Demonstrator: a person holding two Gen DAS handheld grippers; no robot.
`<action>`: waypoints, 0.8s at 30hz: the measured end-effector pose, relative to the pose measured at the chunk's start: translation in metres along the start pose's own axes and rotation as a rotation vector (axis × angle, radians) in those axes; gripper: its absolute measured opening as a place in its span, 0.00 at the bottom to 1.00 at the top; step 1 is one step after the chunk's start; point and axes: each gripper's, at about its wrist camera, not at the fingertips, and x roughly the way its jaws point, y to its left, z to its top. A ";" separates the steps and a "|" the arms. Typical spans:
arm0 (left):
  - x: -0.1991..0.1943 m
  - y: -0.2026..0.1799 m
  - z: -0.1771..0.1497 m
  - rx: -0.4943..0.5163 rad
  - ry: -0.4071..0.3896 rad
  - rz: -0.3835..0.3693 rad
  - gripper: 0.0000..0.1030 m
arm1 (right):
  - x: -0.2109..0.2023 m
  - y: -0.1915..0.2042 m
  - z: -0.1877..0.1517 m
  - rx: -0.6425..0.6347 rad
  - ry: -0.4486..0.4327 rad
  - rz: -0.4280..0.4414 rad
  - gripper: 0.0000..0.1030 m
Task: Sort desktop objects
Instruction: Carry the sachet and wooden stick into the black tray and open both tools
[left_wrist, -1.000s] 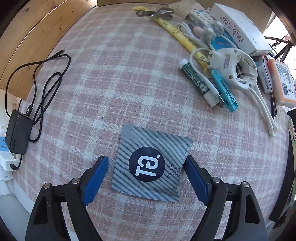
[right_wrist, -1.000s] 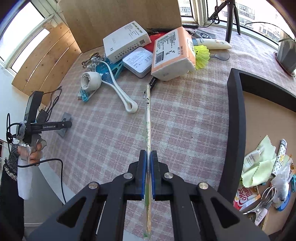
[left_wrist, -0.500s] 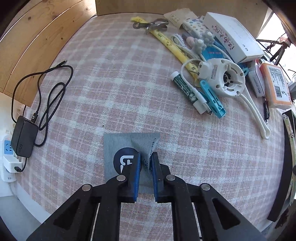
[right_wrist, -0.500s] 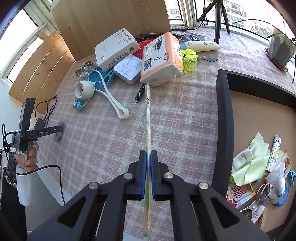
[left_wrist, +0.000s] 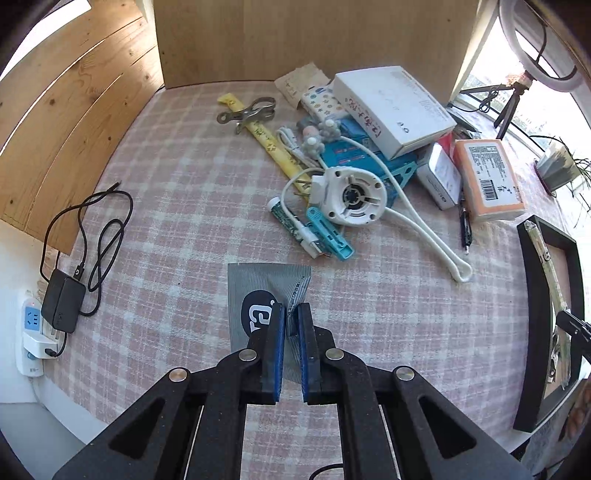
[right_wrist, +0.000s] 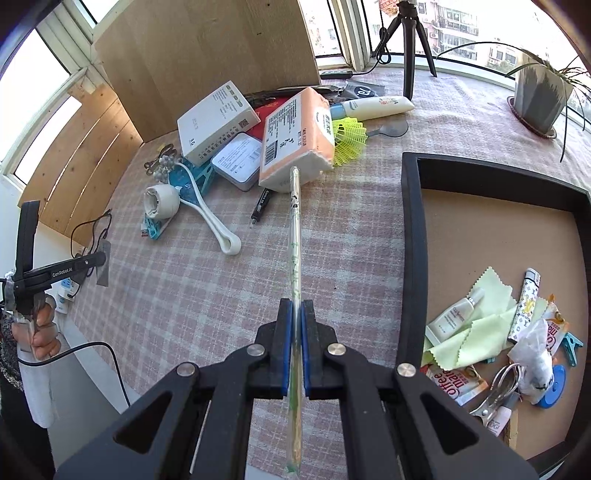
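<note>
Now left gripper (left_wrist: 291, 317) just closed, pinching grey sachet (left_wrist: 255, 288); right gripper (right_wrist: 296, 317) clamps wrapped chopsticks (right_wrist: 294, 236).

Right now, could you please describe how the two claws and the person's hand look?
Both claws, left and right, have matte black angular arms, silver rivets and blue finger pads. The left claw's bar carries white "GenRobot.AI" lettering; a black cable trails below its white handle, and the hand shows a dark knitted sleeve.

Left gripper (left_wrist: 291, 319) and right gripper (right_wrist: 296, 317) jaws both clamped

grey sachet (left_wrist: 258, 284) with a dark round logo sits crumpled on the counter (left_wrist: 177, 206), long wrapped stick (right_wrist: 295, 236) hangs tilted above it
</note>
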 end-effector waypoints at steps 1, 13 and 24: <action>-0.016 -0.021 0.009 0.017 -0.006 -0.012 0.06 | -0.003 -0.004 0.000 0.008 -0.005 -0.003 0.05; -0.057 -0.205 0.035 0.274 -0.039 -0.193 0.06 | -0.058 -0.080 -0.017 0.119 -0.094 -0.109 0.05; -0.053 -0.353 0.054 0.487 -0.027 -0.309 0.06 | -0.107 -0.165 -0.053 0.263 -0.131 -0.217 0.05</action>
